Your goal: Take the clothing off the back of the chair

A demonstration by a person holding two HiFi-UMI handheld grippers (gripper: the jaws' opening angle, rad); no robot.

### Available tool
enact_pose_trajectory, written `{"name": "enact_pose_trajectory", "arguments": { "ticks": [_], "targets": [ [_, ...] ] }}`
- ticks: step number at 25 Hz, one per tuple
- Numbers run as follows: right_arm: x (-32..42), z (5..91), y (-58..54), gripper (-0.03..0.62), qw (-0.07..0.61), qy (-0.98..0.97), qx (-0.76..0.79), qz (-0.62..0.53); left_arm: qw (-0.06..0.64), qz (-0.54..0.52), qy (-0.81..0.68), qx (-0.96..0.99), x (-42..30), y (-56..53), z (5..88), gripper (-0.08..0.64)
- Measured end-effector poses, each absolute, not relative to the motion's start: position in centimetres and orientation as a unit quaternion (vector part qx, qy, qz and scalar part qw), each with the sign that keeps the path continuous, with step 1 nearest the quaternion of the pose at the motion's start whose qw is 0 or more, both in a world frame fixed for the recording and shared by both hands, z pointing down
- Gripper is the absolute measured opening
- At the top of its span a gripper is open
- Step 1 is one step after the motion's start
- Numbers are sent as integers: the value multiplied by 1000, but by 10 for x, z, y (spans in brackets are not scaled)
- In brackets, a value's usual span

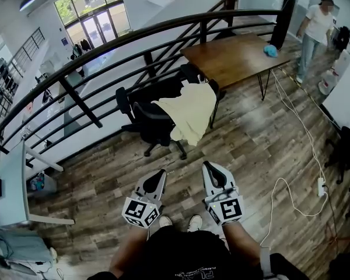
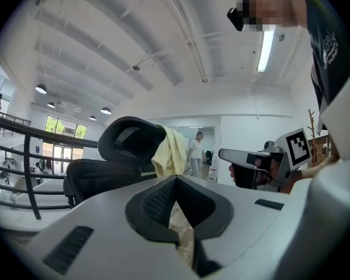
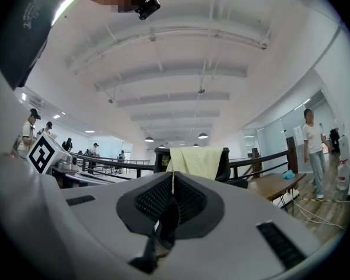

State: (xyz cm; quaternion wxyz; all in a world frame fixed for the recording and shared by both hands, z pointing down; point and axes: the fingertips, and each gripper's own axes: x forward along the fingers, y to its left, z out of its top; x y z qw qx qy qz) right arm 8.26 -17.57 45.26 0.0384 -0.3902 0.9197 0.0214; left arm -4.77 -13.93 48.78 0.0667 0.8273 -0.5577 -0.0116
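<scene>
Grippers: left gripper [image 1: 158, 175] and right gripper [image 1: 210, 168] both closed tight, nothing held | Clothing: pale yellow clothing [image 1: 189, 111] draped over the back of the chair [image 1: 146, 118], at 12 o'clock from both, well apart | Progress: judged not started; approach, grasp and lift-off all remain.

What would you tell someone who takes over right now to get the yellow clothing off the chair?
Left hand-held gripper: shut, empty.
Right hand-held gripper: shut, empty.
The pale yellow clothing is draped over the back of the black chair, ahead of both, out of reach.
Done: nothing yet.
Left: step closer, open a hand-held gripper, grip the clothing, lift it off.
</scene>
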Motion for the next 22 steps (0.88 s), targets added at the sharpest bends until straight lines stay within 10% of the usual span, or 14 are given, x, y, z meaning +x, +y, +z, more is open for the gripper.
{"name": "enact_pose_trajectory", "arguments": {
  "ticks": [22],
  "targets": [
    [46, 442, -236, 21, 22, 909, -413, 54, 49, 2, -515, 856, -68, -218, 480, 12]
  ]
}}
